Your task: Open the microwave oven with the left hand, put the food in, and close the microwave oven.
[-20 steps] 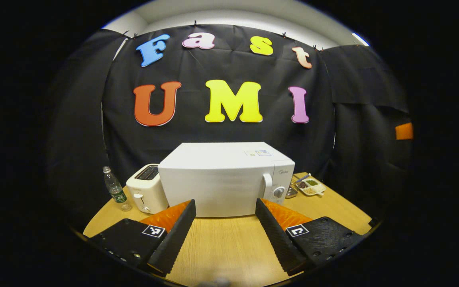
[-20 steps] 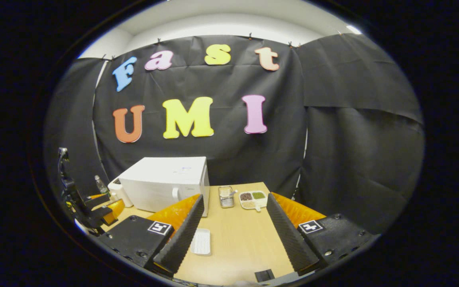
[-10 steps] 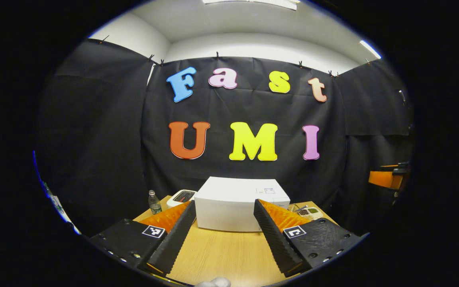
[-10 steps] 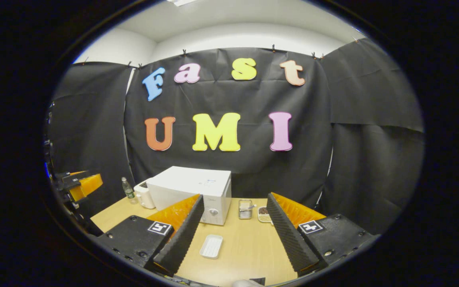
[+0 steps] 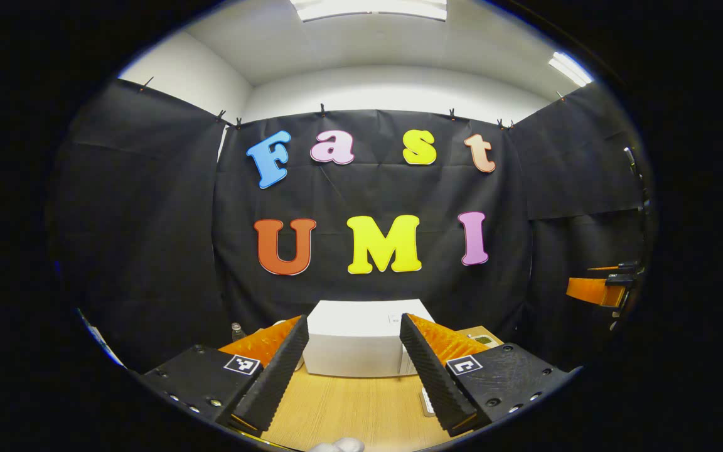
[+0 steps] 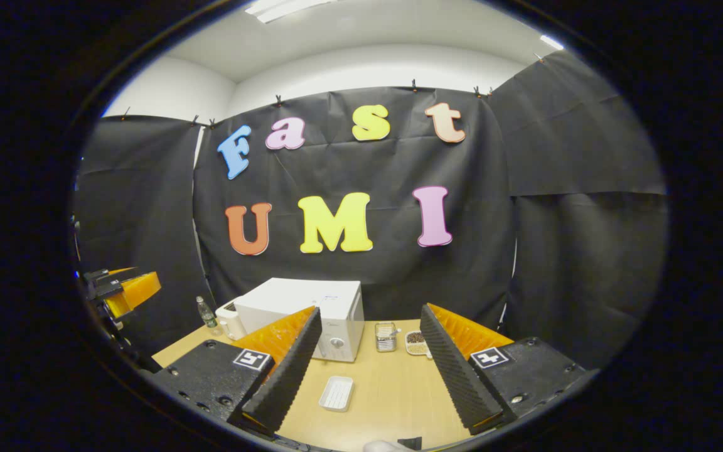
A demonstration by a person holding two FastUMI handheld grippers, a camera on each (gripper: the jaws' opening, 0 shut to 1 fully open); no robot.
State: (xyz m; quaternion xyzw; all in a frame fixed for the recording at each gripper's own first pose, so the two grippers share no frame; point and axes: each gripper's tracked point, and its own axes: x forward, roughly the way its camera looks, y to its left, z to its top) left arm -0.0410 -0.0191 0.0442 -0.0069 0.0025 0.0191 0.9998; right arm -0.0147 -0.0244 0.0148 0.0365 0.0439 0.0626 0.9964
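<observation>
The white microwave [image 5: 361,348] stands at the back of the wooden table [image 5: 349,408] with its door closed. In the right gripper view the microwave [image 6: 311,317] sits left of centre, handle and knob facing me. A divided dish of food [image 6: 416,342] lies to its right, partly hidden behind my right finger. My left gripper [image 5: 352,370] is open and empty, well short of the microwave's front. My right gripper [image 6: 368,370] is also open and empty, above the table. The left gripper [image 6: 123,292] also appears off the table's left side.
A small white tray [image 6: 336,393] lies on the table [image 6: 393,402] in front of the microwave. A metal container [image 6: 386,336] stands beside the food dish. A toaster [image 6: 231,323] and a water bottle [image 6: 206,314] are left of the microwave.
Both grippers have drawn back from the table and tilted upward. The microwave now looks smaller and lower in both views. Both grippers stay open.
</observation>
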